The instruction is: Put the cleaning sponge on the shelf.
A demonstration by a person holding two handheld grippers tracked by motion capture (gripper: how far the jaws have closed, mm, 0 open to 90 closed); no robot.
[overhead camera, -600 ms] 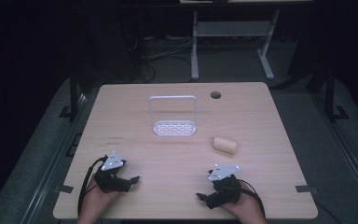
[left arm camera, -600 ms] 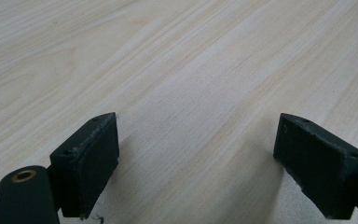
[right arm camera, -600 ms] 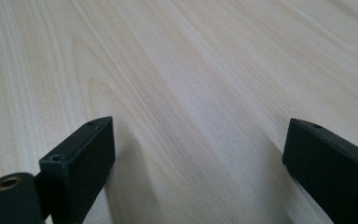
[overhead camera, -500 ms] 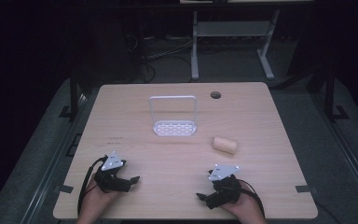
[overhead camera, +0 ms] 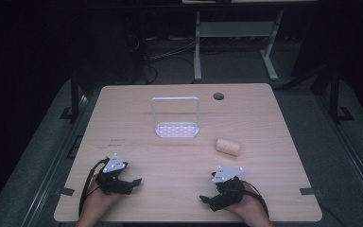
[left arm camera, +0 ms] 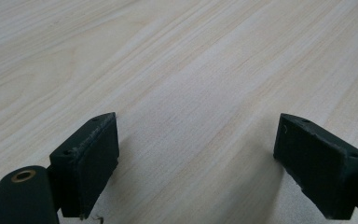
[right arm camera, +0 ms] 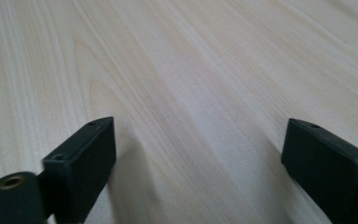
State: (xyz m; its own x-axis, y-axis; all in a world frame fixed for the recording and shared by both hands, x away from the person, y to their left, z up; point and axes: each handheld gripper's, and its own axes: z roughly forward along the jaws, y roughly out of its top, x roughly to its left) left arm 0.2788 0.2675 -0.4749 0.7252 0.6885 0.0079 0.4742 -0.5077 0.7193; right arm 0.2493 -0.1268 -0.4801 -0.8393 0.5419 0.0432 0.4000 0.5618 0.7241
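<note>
A: We are looking down on the pale wooden table (overhead camera: 137, 118) in the high view, and we are seeing the left gripper (overhead camera: 134, 181) resting in the lower left of the frame, with the person's hand under it at the bottom edge.

B: And we are finding the right gripper (overhead camera: 203, 198) in the lower right part of the frame, also lying low on the wood, its grey three-cornered plate facing up. How are the jaws standing?

A: In the left gripper view we are seeing the left gripper (left arm camera: 193, 154) spread wide, the two black jaws sitting at the lower left and lower right corners with bare wood grain between them. Nothing is being held.

B: We are reading the same in the right gripper view: the right gripper (right arm camera: 198, 158) is gaping, jaws far apart at the bottom corners, just table between.

A: Nearest to the right gripper we are spotting the small tan cylinder-shaped roll (overhead camera: 228, 147), lying on its side right of centre, above that gripper and apart from it.

B: Left of the roll and a little higher, near the centre of the frame, we are seeing the white perforated plastic rack with an upright wire frame (overhead camera: 177, 128). It is standing well apart from both grippers. A small dark round hole (overhead camera: 218, 96) is sitting in the tabletop near the far edge.
</note>
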